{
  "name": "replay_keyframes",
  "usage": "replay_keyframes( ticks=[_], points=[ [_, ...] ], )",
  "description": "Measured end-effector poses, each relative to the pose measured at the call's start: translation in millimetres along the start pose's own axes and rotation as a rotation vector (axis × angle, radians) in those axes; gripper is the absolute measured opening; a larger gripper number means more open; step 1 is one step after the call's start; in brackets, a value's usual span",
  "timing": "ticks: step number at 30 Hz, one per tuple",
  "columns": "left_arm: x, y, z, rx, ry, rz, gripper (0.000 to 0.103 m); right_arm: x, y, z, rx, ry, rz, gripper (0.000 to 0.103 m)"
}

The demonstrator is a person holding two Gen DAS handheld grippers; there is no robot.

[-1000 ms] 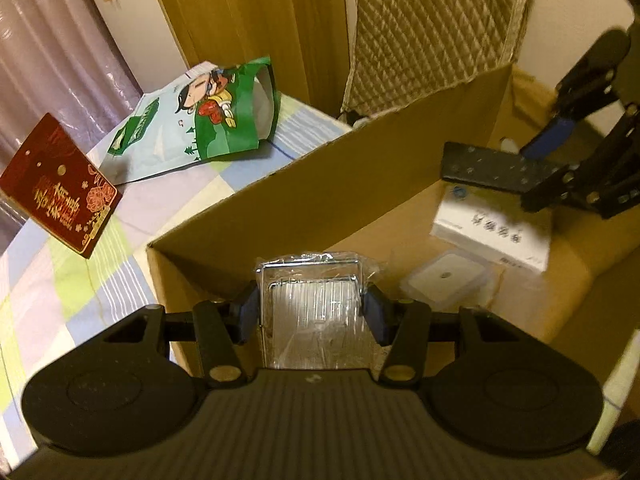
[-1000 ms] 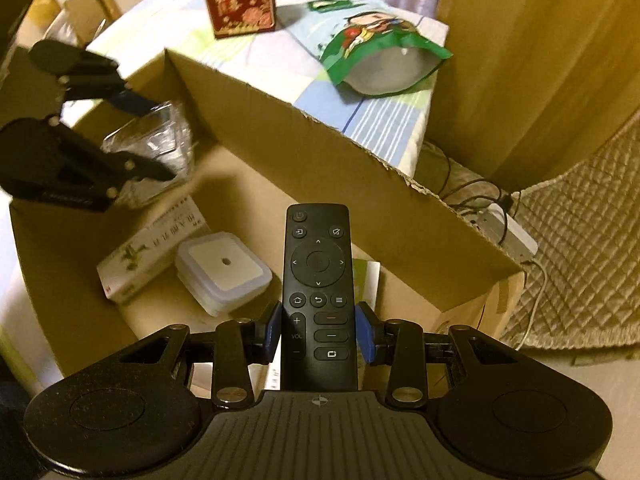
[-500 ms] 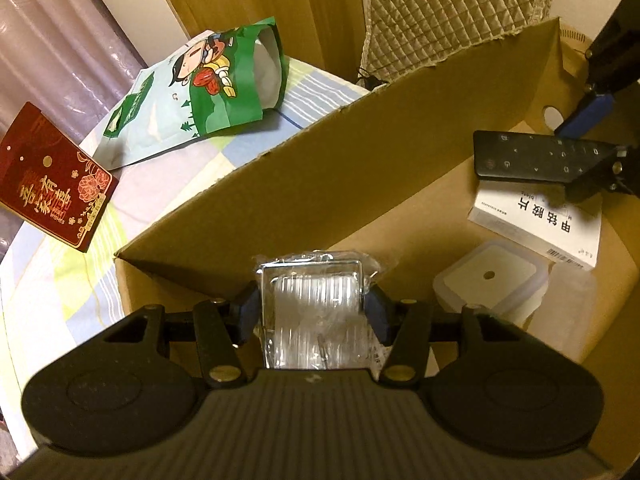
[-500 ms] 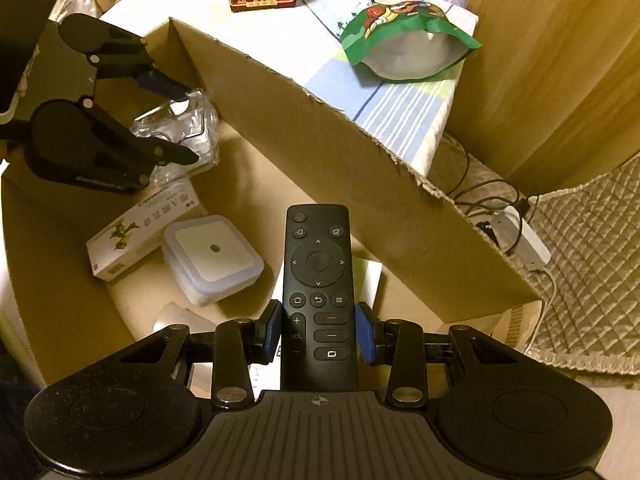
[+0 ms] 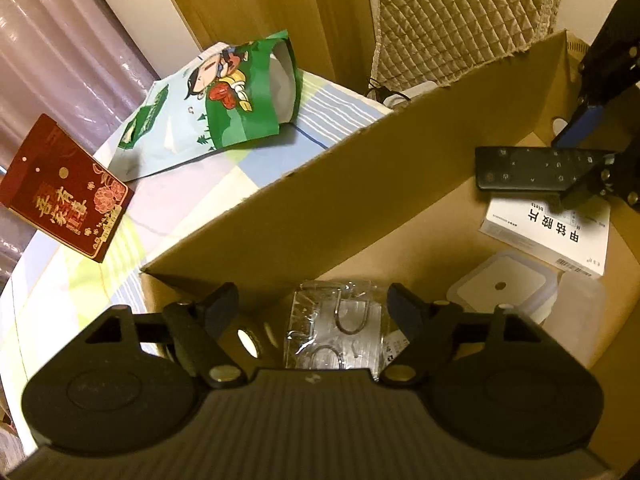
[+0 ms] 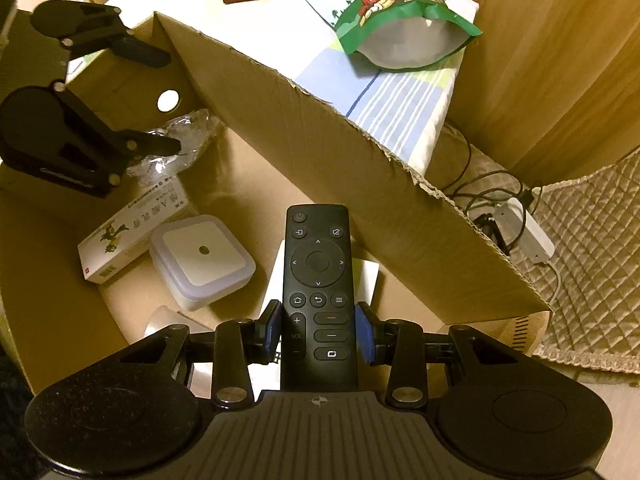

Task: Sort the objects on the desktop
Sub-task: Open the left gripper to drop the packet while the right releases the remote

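Inside the cardboard box (image 5: 360,196) my left gripper (image 5: 312,308) is opening; its pads stand clear of the clear plastic packet of metal hooks (image 5: 340,332), which lies between them on the box floor. The same packet (image 6: 180,140) shows beside that gripper (image 6: 160,100) in the right wrist view. My right gripper (image 6: 318,330) is shut on a black remote control (image 6: 318,280), held above the box floor and a white paper. The remote (image 5: 532,174) also appears at the right of the left wrist view.
In the box lie a white medicine carton (image 6: 132,236), another white carton (image 5: 548,232) and a square white lidded container (image 6: 202,258). On the striped tablecloth behind the box wall (image 6: 360,168) sit a green snack pouch (image 5: 224,96) and a red gift box (image 5: 64,188). Cables and a power strip (image 6: 524,228) lie beyond.
My left gripper's jaws have spread apart and let go of the hook packet, which dropped lower in the box. The right gripper has sunk a little with the remote still gripped.
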State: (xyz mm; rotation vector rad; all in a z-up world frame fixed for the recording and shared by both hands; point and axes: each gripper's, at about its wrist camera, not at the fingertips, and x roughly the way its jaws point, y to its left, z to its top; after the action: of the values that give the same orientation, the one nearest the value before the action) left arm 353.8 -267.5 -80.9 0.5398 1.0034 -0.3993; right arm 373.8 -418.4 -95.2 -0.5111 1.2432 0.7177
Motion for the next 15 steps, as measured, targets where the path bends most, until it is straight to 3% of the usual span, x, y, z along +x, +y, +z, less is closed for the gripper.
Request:
replay_keyframes(
  ticks=[12, 15],
  points=[
    [-15.2, -3.2, -2.4, -0.006, -0.030, -0.027, 0.079, 8.9, 1.0, 1.3, 0.029, 0.023, -0.030, 0.038],
    [-20.7, -5.1, -3.8, -0.006, -0.036, -0.034, 0.079, 5.0, 4.1, -0.9, 0.030, 0.003, -0.003, 0.066]
  ],
)
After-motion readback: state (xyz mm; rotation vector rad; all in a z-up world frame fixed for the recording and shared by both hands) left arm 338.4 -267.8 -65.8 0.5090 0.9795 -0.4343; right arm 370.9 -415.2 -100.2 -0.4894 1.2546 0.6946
